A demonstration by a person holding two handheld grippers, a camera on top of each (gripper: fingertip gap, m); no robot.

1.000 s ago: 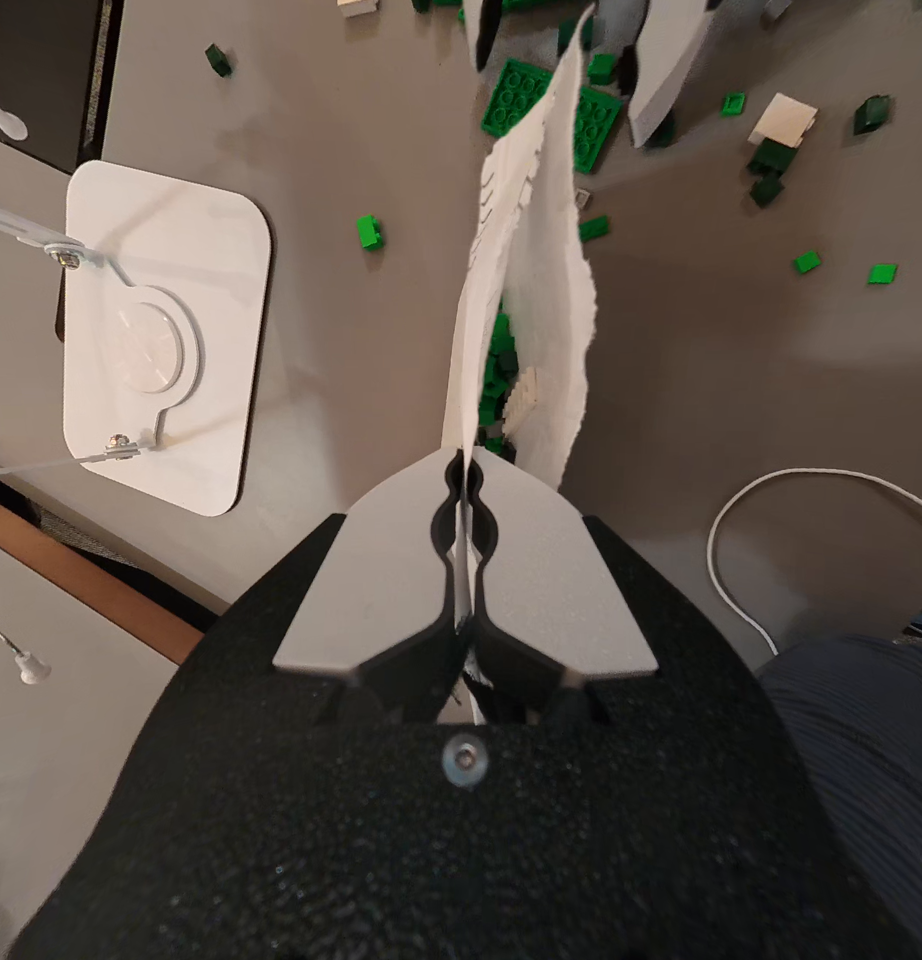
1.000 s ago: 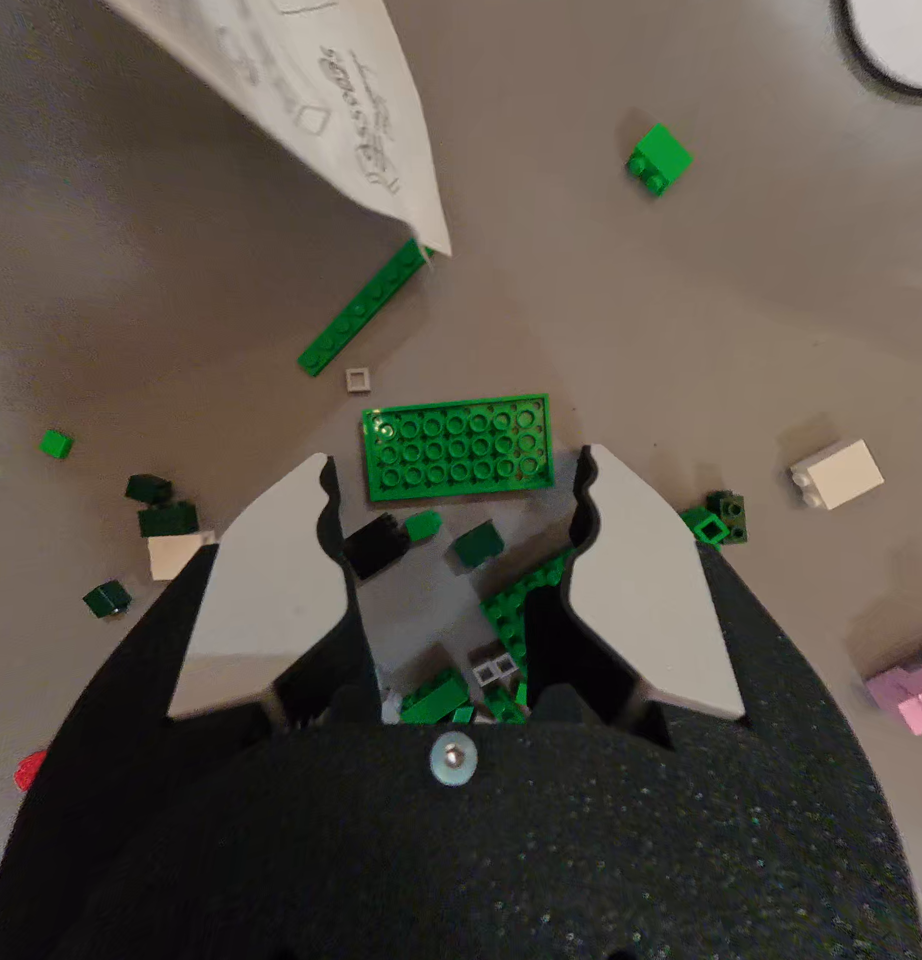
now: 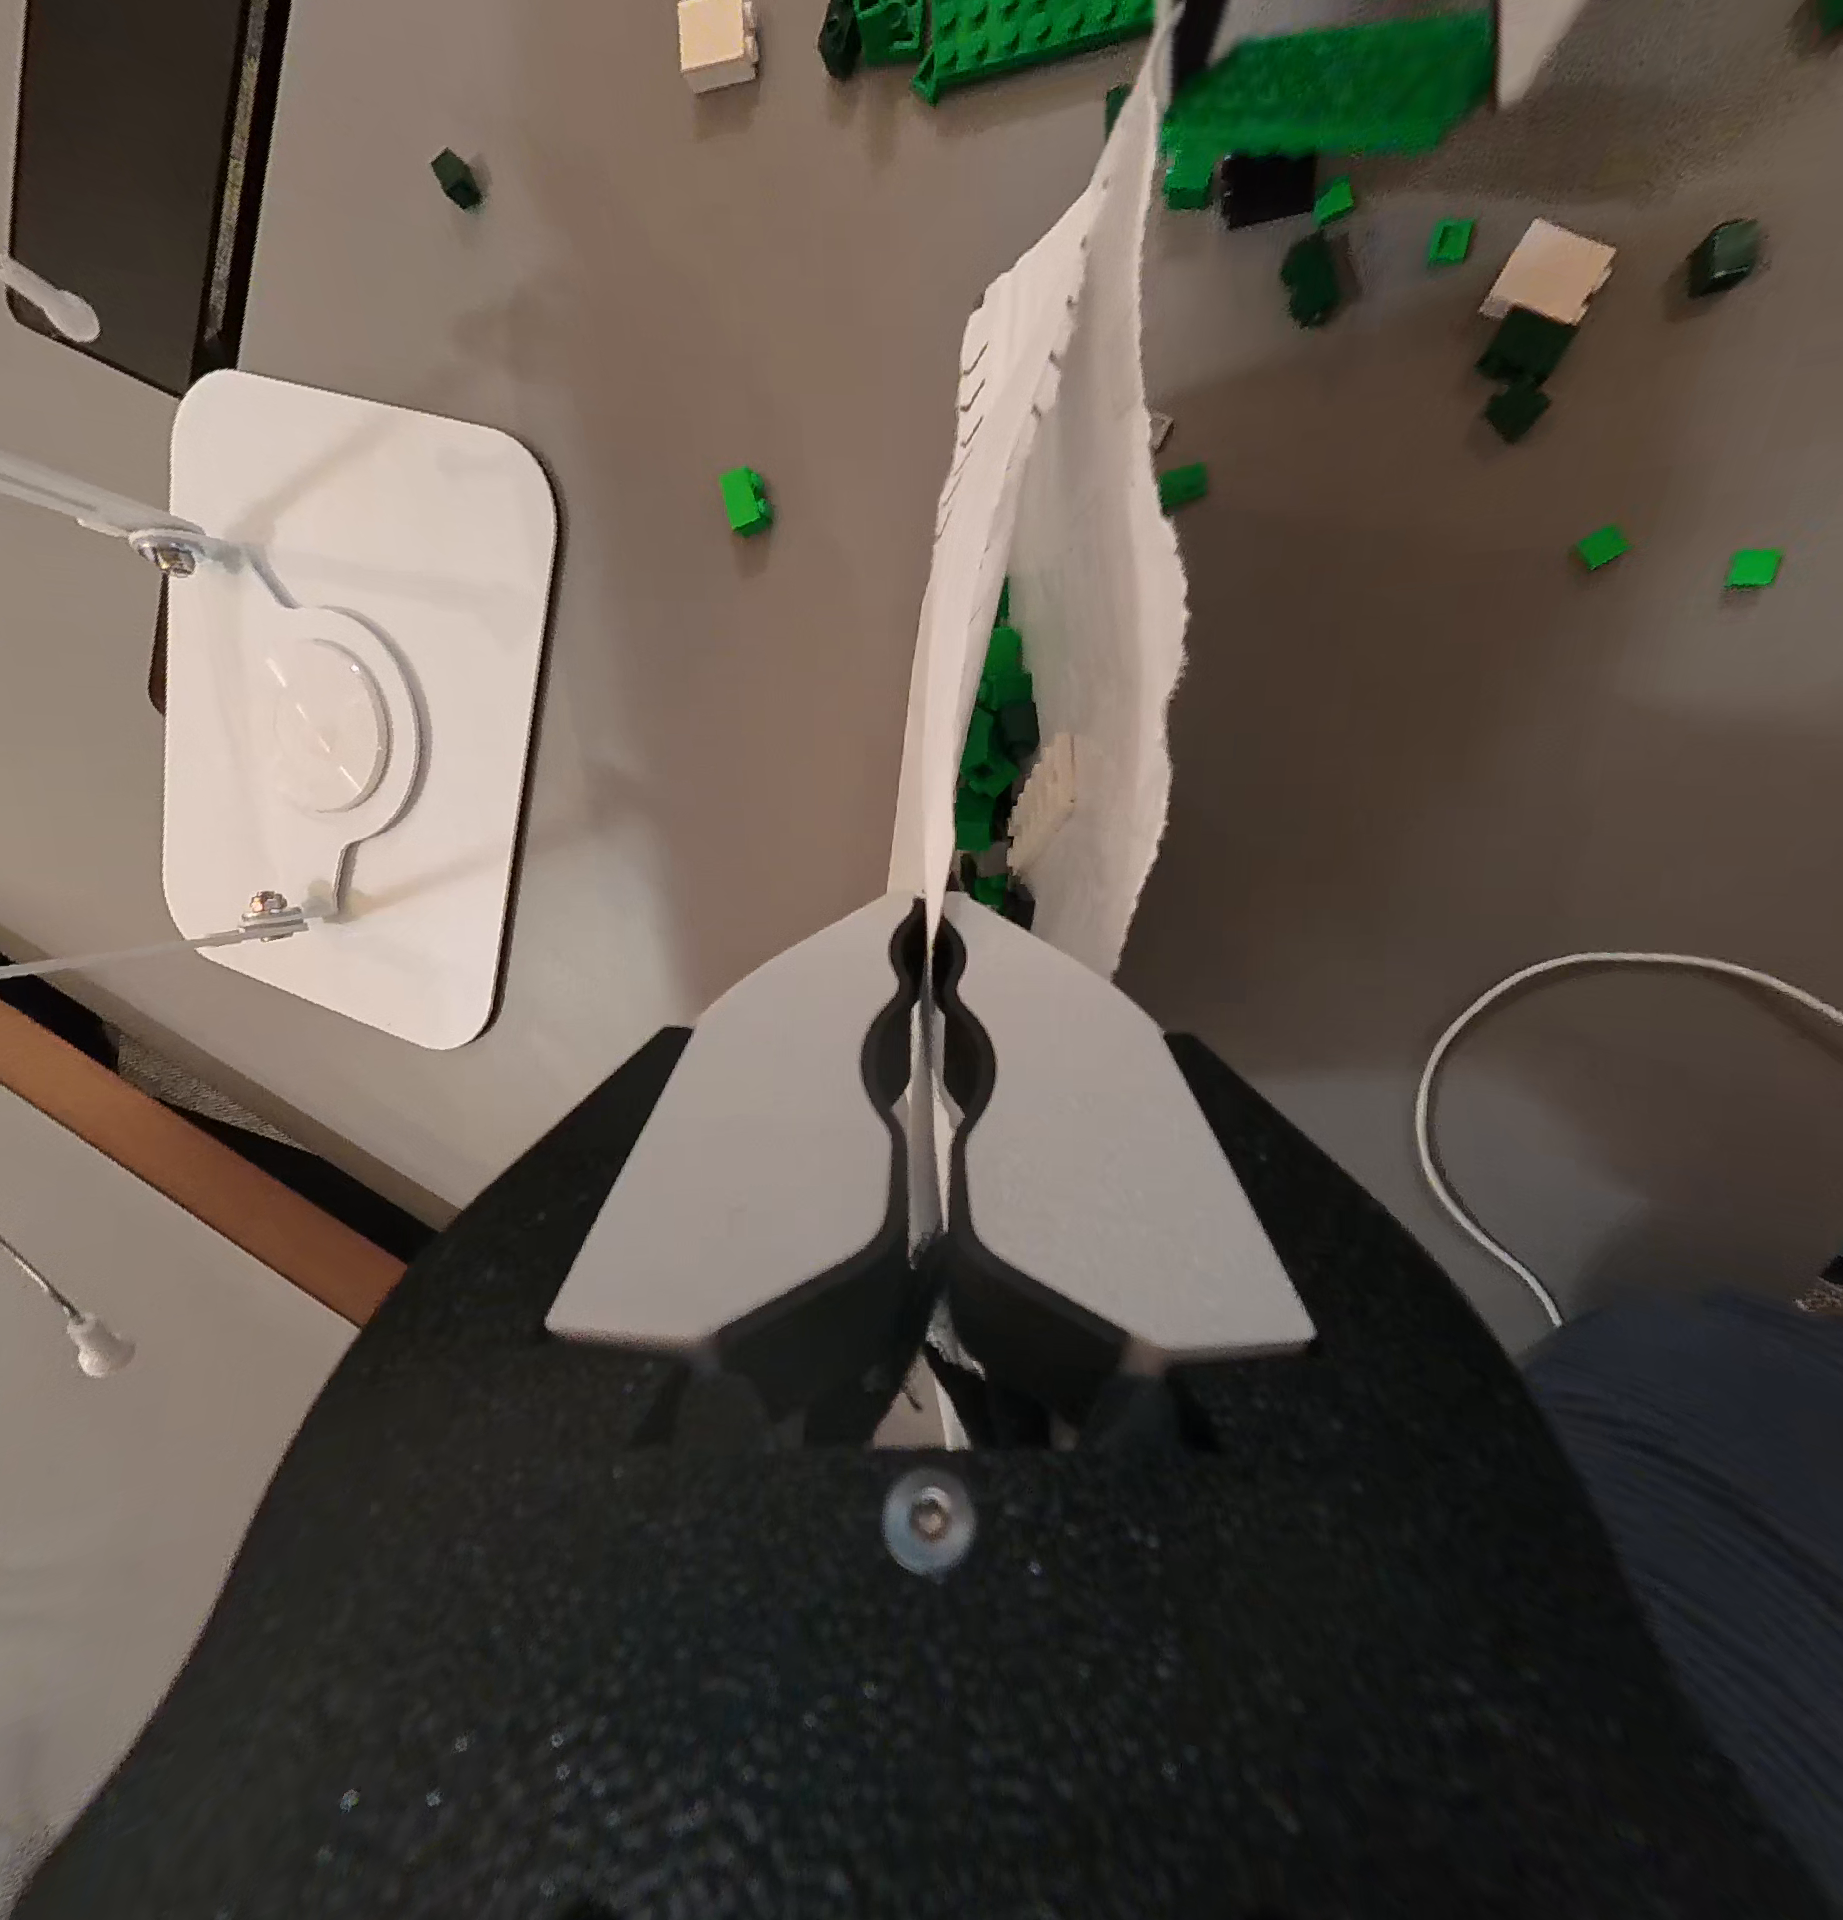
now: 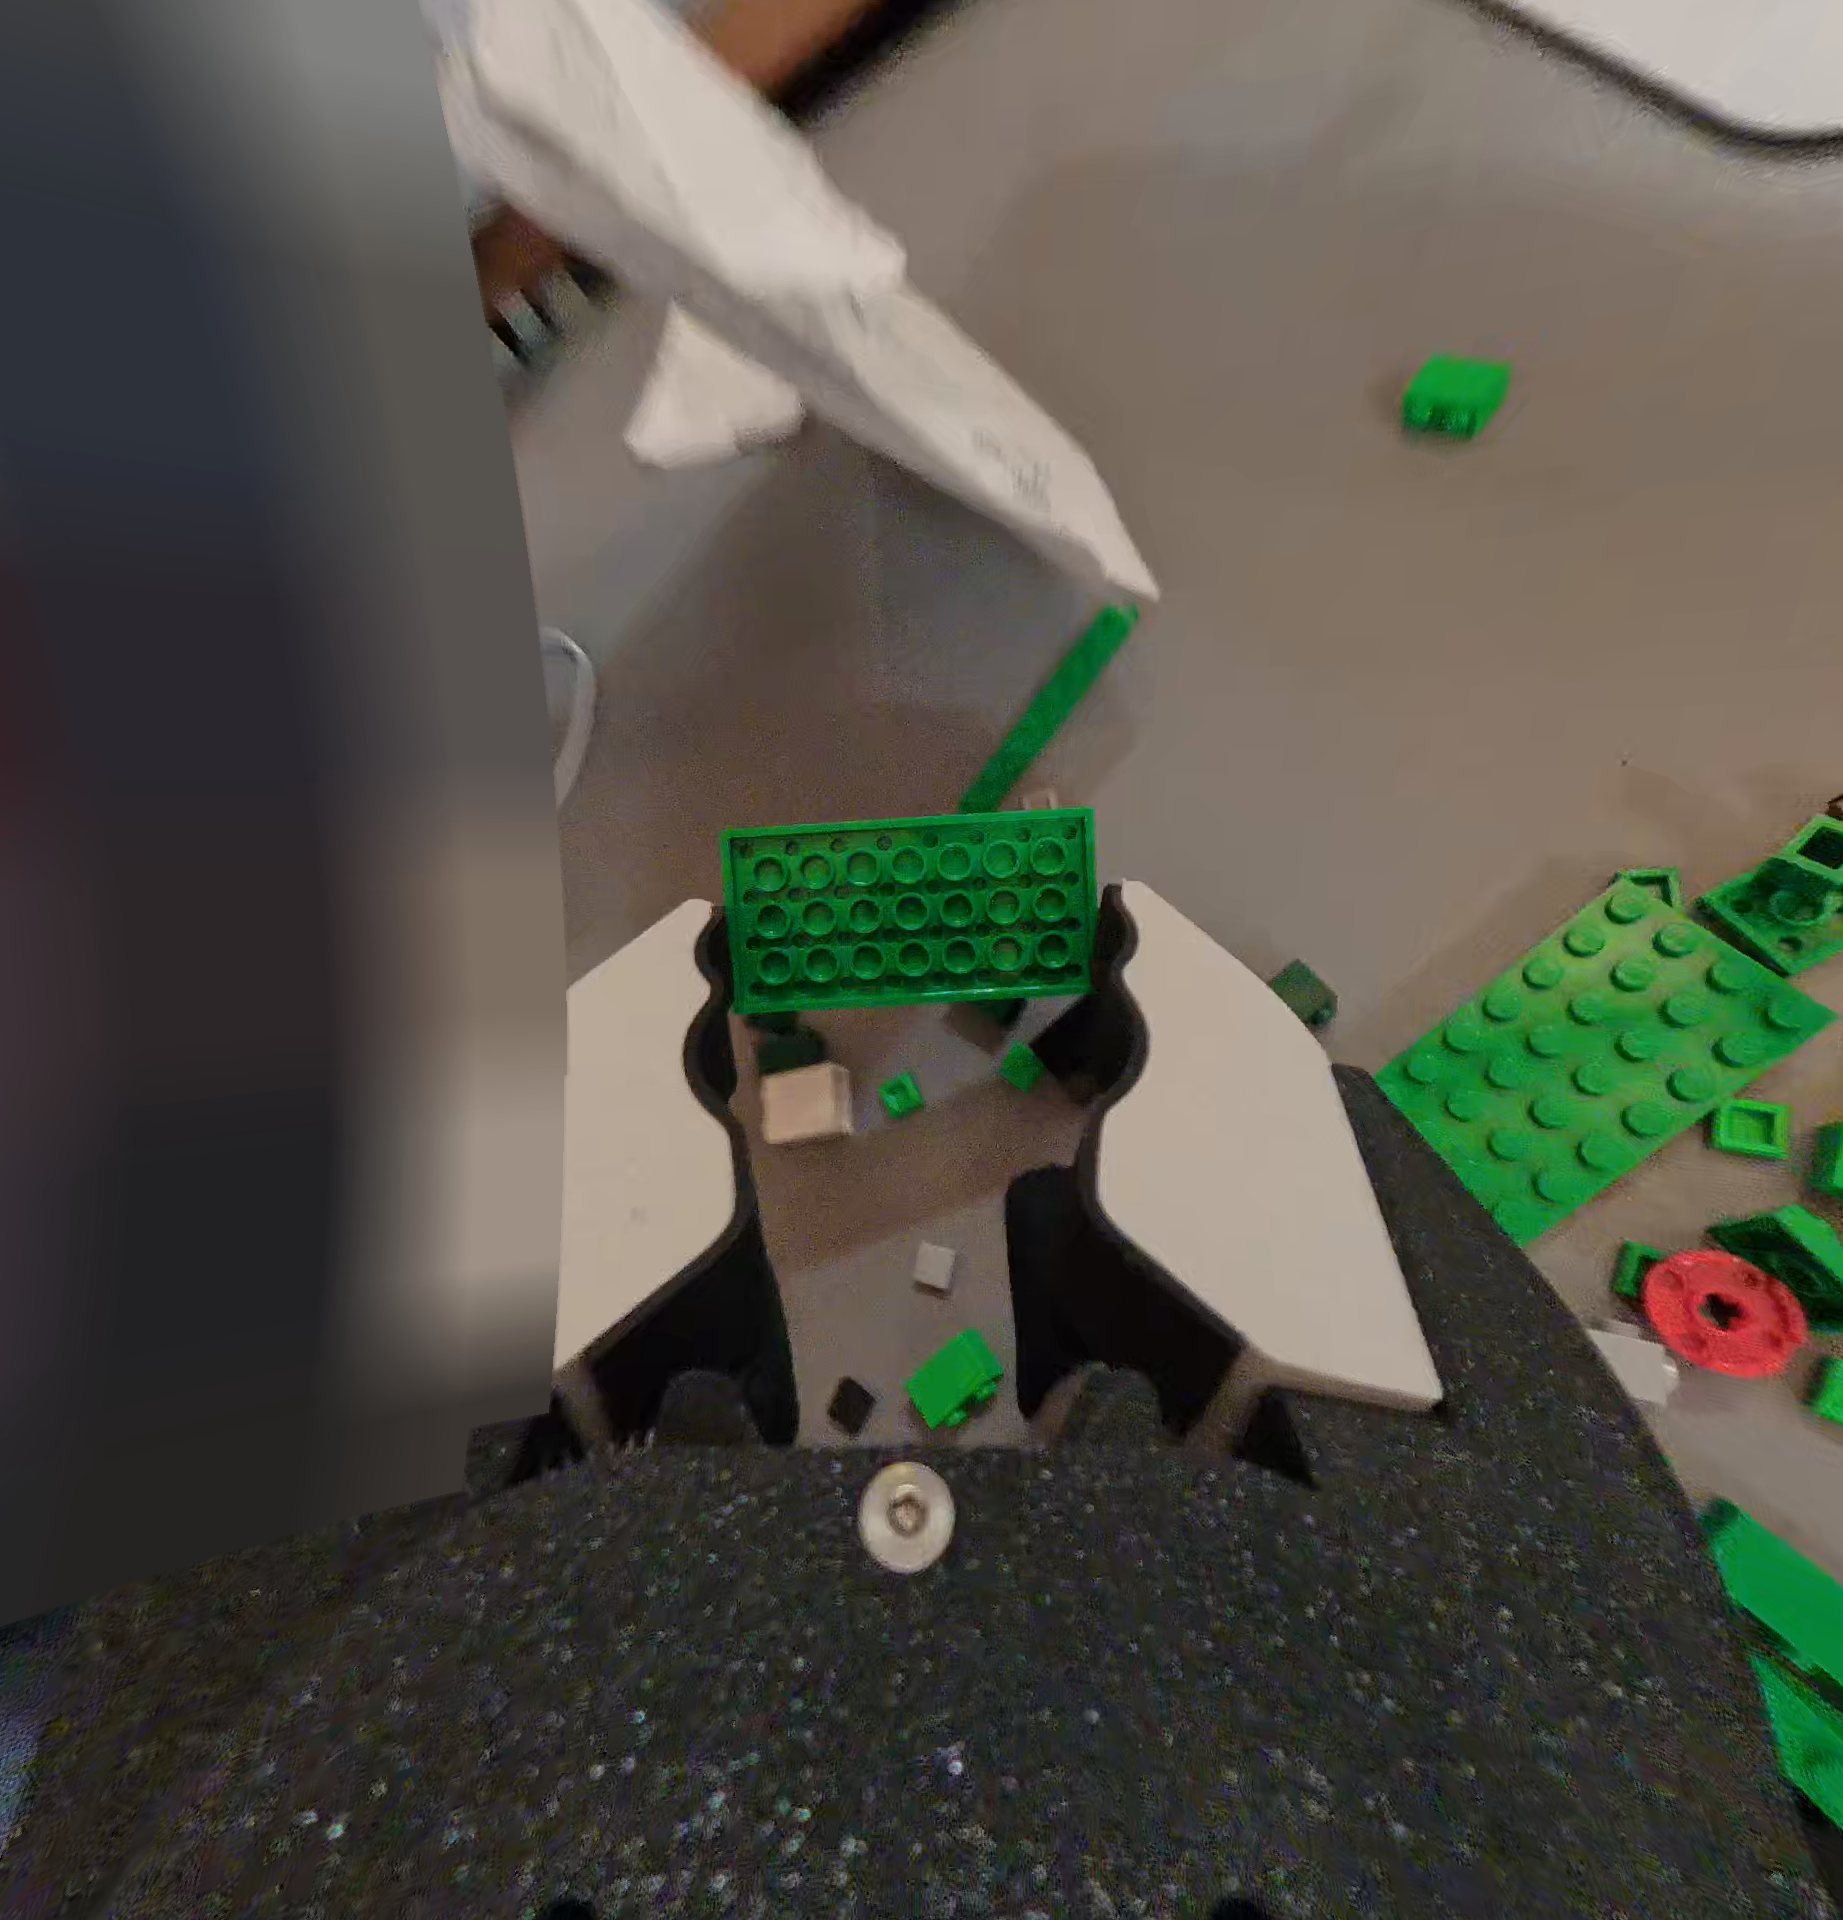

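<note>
The left gripper (image 3: 932, 925) is clenched on a torn white paper bag (image 3: 1093, 665), which extends toward 12 o'clock. The right gripper (image 4: 909, 914) grasps a green studded plate (image 4: 906, 910) by its ends, above the grey table (image 4: 1416, 644).

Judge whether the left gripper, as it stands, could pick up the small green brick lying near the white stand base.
Probably not: the left gripper is shut on the torn paper bag, leaving no free jaws for the small green brick.
</note>
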